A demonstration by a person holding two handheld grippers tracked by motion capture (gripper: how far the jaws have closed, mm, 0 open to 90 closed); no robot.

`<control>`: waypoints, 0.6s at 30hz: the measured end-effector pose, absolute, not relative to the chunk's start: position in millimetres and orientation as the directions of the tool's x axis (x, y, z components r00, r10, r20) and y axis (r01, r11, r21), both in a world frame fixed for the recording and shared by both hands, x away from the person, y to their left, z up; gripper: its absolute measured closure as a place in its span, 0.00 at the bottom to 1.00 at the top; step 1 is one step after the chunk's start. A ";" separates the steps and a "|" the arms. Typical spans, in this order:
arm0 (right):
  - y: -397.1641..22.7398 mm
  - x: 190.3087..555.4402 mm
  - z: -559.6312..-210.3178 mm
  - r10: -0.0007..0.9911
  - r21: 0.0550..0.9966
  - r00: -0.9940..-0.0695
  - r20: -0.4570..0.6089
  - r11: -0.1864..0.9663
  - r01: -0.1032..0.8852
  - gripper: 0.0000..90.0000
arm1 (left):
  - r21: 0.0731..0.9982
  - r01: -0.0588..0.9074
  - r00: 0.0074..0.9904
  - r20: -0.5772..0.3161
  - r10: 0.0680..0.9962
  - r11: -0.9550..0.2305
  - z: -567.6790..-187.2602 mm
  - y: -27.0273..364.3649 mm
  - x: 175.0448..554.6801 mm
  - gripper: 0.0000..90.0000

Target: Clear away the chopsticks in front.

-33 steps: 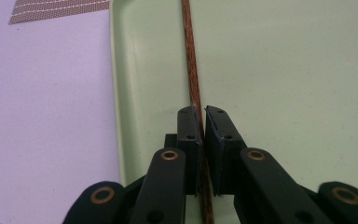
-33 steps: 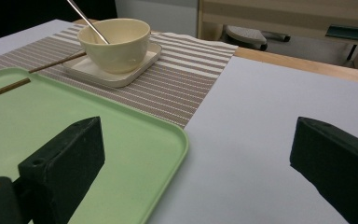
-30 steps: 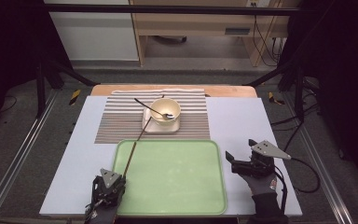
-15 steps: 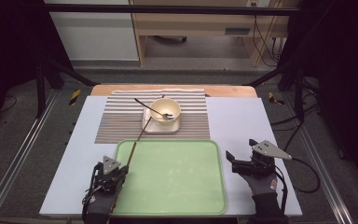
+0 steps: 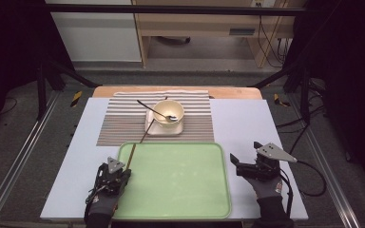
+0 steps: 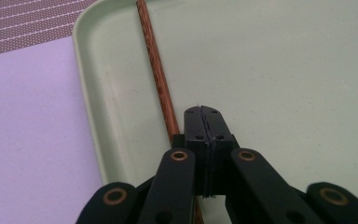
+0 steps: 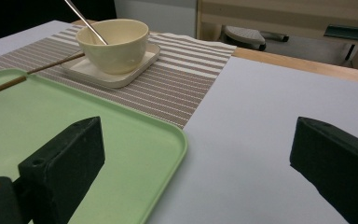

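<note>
Lying along the left inner edge of the green tray [image 5: 180, 190], the wooden chopstick [image 6: 156, 70] points toward the striped mat [image 5: 123, 126], its far end reaching the square saucer [image 5: 152, 127] under the cream bowl [image 5: 168, 113]. The left gripper [image 6: 204, 116] sits just right of the stick, jaws pressed together on nothing, so a clean pickup likely means opening them, shifting left, and straddling the stick away from the tray's raised rim. The right gripper [image 5: 243, 164] rests with jaws spread wide over the bare table [image 5: 266, 123], with free room around it.
</note>
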State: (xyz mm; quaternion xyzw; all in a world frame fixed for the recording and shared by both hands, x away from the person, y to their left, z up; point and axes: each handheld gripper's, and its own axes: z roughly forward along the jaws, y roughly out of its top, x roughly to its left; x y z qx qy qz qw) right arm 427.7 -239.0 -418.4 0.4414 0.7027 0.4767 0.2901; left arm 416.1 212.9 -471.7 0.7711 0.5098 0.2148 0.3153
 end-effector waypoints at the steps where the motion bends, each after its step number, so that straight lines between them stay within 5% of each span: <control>1: -239.0 427.7 -418.4 0.897 0.926 -0.442 0.010 0.159 0.344 0.04 | 0.705 0.652 0.379 0.016 0.925 -0.279 -471.7 213.5 415.9 0.99; 18: -238.9 427.8 -418.6 0.897 0.926 -0.443 0.011 0.159 0.344 0.04 | 0.706 0.657 0.358 0.016 0.934 -0.264 -471.7 218.2 414.2 0.99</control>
